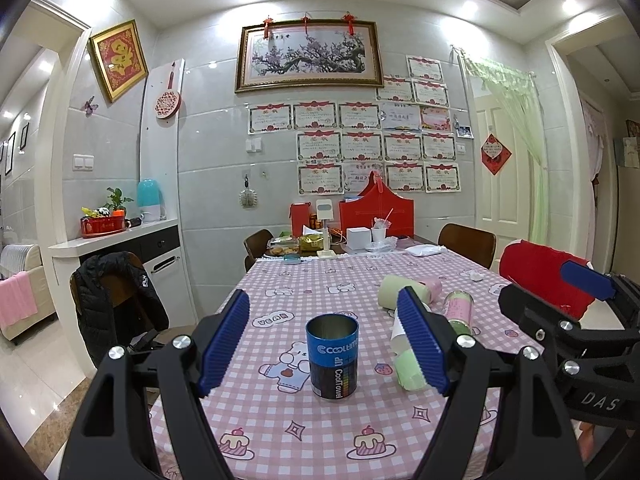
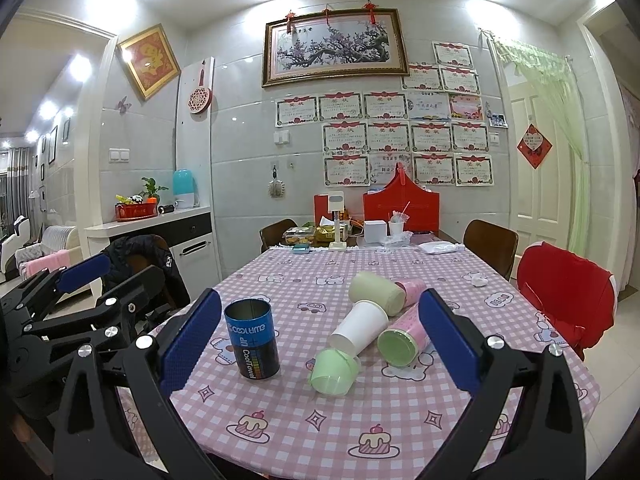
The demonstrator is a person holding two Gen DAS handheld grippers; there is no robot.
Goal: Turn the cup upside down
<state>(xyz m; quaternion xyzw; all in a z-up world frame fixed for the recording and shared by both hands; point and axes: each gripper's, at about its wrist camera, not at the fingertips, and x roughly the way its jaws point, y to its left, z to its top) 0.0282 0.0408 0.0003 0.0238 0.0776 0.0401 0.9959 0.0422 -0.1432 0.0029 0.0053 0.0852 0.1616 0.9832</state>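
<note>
Blue cylindrical metal cup printed "CoolTowel", upright and mouth-up on the pink checked cartoon tablecloth, framed by the empty, spread left gripper. Right gripper likewise spread, empty. Certificates cover the tiled wall.

A pink-and-white checked tablecloth, printed with little cakes and bears, covers the dining table. At its far end stand a red gift box, a white box, a white desk lamp and what look like packaged snacks, too small to be sure. A black jacket hangs over the chair on the left; a red cloth covers the chair on the right. On the tiled wall hang a framed plum-blossom picture and rows of certificates. A turquoise kettle sits on the side counter beside a small potted plant.
</note>
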